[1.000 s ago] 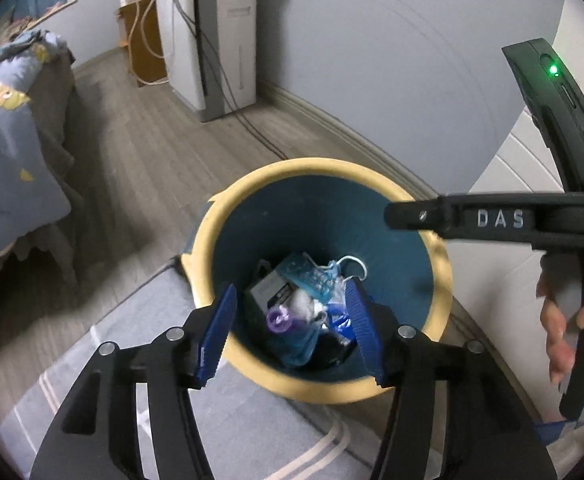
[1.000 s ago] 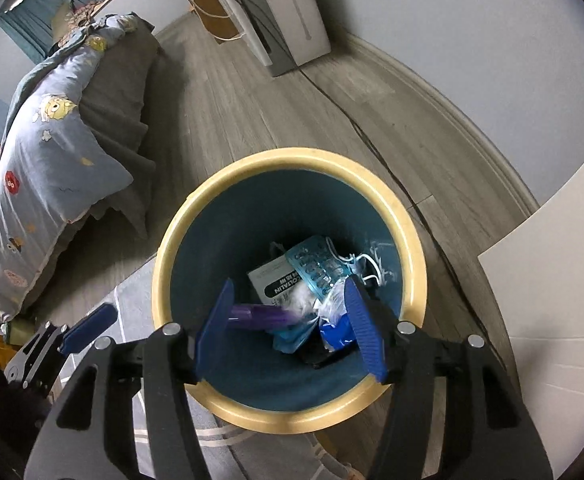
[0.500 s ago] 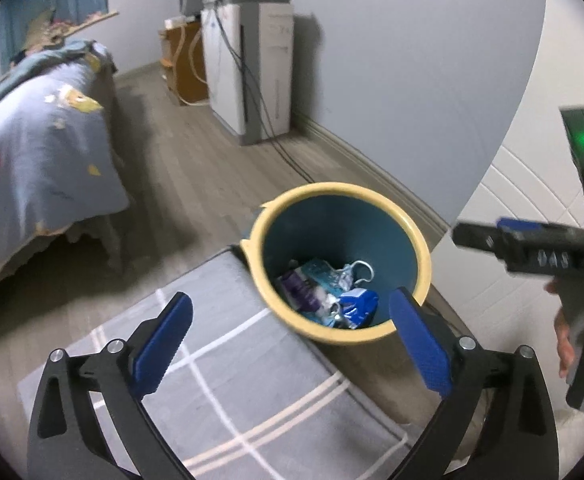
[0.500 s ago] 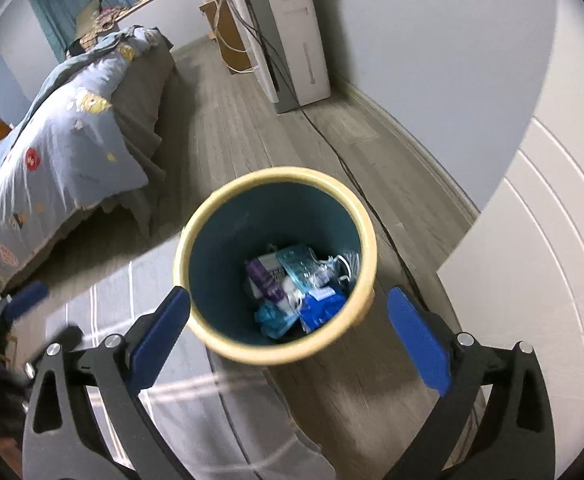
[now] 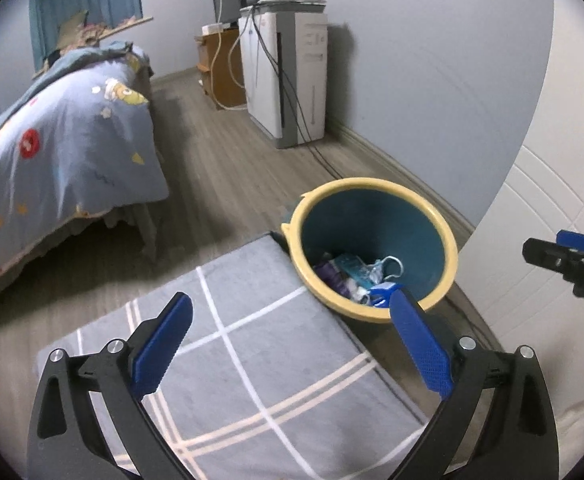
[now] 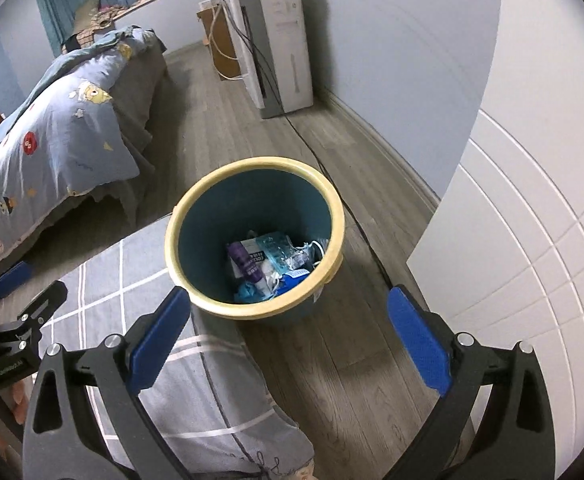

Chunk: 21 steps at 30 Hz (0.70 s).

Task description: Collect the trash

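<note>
Overhead, both tongs point(image 5: 292, 340) point(image 6: 288, 336) wide above grey checked rug point(image 5: 252, 380), wood floor point(image 6: 352, 360), trash bin point(image 6: 254, 240).

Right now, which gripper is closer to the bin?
Left, though barely. The left gripper has one finger at the bin's rim; the right gripper hangs just short of it.

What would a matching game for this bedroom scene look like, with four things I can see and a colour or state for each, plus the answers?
Things:
1. trash bin
2. rug
3. purple tube
4. right claw

Descriptions:
A. grey with pale crossing stripes
B. open and holding nothing
C. teal inside with a yellow rim
D. lying among the rubbish in the bin

Pairs: 1-C, 2-A, 3-D, 4-B
</note>
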Each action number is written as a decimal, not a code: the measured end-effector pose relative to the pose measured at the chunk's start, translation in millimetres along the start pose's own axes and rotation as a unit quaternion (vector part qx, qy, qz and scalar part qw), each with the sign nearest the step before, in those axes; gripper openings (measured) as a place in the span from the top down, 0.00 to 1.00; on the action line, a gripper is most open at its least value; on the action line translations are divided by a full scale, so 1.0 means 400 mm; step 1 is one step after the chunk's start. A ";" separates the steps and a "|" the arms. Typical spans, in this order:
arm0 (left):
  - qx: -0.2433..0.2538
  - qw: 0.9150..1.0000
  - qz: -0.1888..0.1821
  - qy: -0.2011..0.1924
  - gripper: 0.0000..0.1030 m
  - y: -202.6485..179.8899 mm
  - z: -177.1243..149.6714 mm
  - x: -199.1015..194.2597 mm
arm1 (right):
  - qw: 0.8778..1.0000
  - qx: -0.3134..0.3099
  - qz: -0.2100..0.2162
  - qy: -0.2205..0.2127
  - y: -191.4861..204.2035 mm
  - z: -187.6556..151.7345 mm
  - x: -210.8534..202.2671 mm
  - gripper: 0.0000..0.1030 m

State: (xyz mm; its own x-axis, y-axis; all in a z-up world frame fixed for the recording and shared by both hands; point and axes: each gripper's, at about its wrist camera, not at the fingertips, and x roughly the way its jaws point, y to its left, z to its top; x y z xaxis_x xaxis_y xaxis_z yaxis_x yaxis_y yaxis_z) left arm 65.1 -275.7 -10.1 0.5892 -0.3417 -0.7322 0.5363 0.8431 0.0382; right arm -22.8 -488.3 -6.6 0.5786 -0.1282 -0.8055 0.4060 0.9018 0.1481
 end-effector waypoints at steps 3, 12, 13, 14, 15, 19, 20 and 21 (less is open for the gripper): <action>-0.008 1.000 -0.010 0.001 0.05 0.007 -0.002 -0.001 | 1.000 0.007 -0.006 -0.014 -0.007 -0.002 -0.016 0.06; -0.013 1.000 -0.017 0.002 0.05 0.018 -0.006 -0.014 | 0.999 -0.025 -0.023 -0.039 0.032 -0.006 -0.045 0.06; -0.013 1.000 -0.017 0.002 0.05 0.019 -0.006 -0.014 | 0.998 -0.031 -0.023 -0.039 0.037 -0.004 -0.046 0.06; -0.015 1.000 -0.018 0.001 0.05 0.021 -0.006 -0.017 | 0.998 -0.038 -0.025 -0.040 0.045 -0.005 -0.046 0.06; -0.017 1.000 -0.018 0.000 0.05 0.023 -0.005 -0.019 | 0.998 -0.047 -0.028 -0.041 0.055 -0.006 -0.047 0.06; -0.019 1.000 -0.018 -0.003 0.05 0.024 -0.006 -0.023 | 0.996 -0.066 -0.032 -0.044 0.077 -0.010 -0.050 0.06; -0.019 1.000 -0.018 -0.003 0.05 0.024 -0.005 -0.025 | 0.996 -0.067 -0.032 -0.045 0.078 -0.010 -0.050 0.06; -0.019 1.000 -0.018 -0.004 0.05 0.024 -0.005 -0.026 | 0.996 -0.067 -0.032 -0.046 0.080 -0.011 -0.052 0.06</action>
State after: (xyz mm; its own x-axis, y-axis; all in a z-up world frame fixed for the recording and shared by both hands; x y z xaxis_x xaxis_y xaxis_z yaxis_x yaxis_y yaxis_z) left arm 62.8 -263.1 -3.5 0.5748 -0.3751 -0.7272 0.5337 0.8456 -0.0144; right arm -24.8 -455.1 12.3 0.6191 -0.2192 -0.7541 0.3498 0.9367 0.0149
